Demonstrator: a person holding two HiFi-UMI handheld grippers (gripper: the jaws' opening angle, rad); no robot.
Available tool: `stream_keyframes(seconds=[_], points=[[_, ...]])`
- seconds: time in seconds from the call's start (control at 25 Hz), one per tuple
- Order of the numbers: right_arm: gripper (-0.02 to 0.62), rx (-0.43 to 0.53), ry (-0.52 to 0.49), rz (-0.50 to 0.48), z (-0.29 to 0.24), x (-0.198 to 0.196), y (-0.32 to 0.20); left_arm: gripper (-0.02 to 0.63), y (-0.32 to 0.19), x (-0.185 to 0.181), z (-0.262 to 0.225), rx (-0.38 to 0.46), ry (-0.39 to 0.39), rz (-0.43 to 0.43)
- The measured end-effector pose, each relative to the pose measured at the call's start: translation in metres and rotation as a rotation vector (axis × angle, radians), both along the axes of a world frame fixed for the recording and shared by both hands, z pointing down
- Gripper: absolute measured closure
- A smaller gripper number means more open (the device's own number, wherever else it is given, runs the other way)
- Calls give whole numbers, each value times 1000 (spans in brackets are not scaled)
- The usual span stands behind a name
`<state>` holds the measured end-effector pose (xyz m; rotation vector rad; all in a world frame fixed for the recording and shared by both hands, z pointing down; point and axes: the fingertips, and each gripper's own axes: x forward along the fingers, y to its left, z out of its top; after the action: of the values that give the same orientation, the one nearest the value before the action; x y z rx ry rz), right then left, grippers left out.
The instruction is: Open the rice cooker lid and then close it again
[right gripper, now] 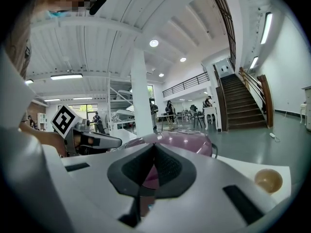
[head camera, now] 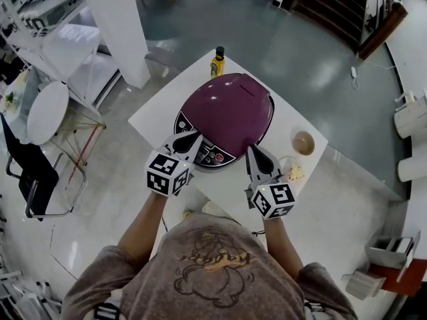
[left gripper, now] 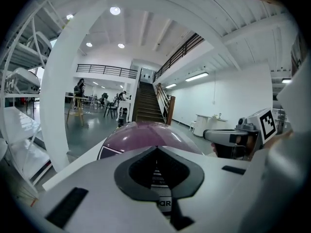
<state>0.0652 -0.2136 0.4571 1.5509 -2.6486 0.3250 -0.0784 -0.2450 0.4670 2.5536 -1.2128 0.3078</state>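
purple rice cooker (head camera: 225,120), lid shut, on white table (head camera: 160,109)

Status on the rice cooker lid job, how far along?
Done: nothing provable. The rice cooker lid sits closed, so either not yet opened or already shut again; one moment can't tell. In hand: left hand-held gripper and right hand-held gripper, both shut and empty, point toward its front edge. Left: if unopened, the whole open-and-close cycle.
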Motion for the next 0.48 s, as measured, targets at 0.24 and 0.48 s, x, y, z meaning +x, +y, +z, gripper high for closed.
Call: stream_keyframes(seconds=[0.24, 0.48], points=[[598, -7, 33, -30, 8, -4, -12, 584, 0, 2, 9, -23, -22, 9], [598, -27, 39, -56, 17, -8, -19, 584, -3, 3, 12, -35, -30, 9]])
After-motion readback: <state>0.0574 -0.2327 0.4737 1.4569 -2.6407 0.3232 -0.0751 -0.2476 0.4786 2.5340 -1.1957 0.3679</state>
